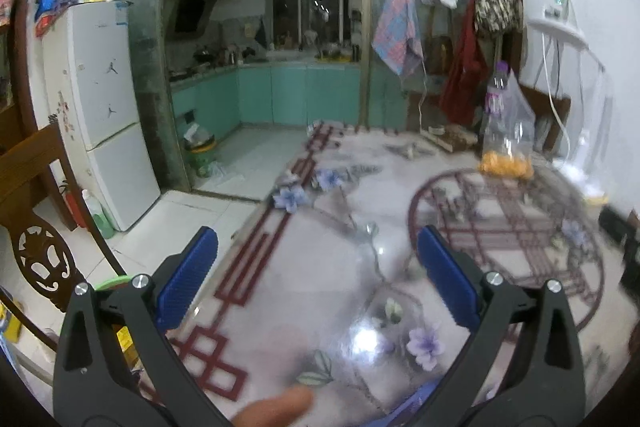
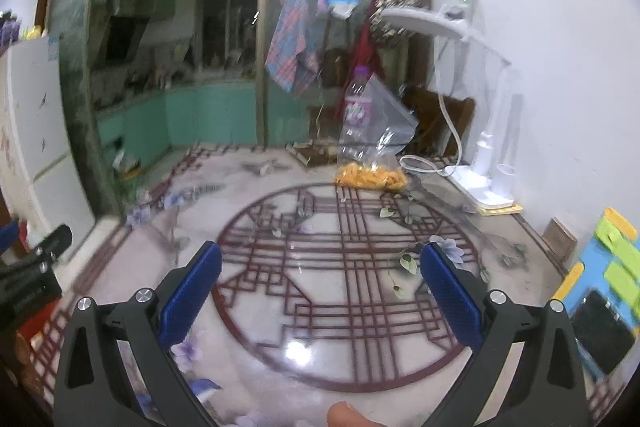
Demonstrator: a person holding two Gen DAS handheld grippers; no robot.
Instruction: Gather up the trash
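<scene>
A clear plastic bag with orange peel at its bottom stands at the far side of the patterned table; it also shows in the left wrist view. A plastic bottle with a purple cap and label stands just behind it, also in the left wrist view. My left gripper is open and empty above the table's left part. My right gripper is open and empty above the round red pattern, well short of the bag. Small scraps lie at the far edge.
A white desk lamp with its cord stands at the table's right rear. A phone and coloured blocks lie at the right edge. A wooden chair, a white fridge and a green bin are to the left.
</scene>
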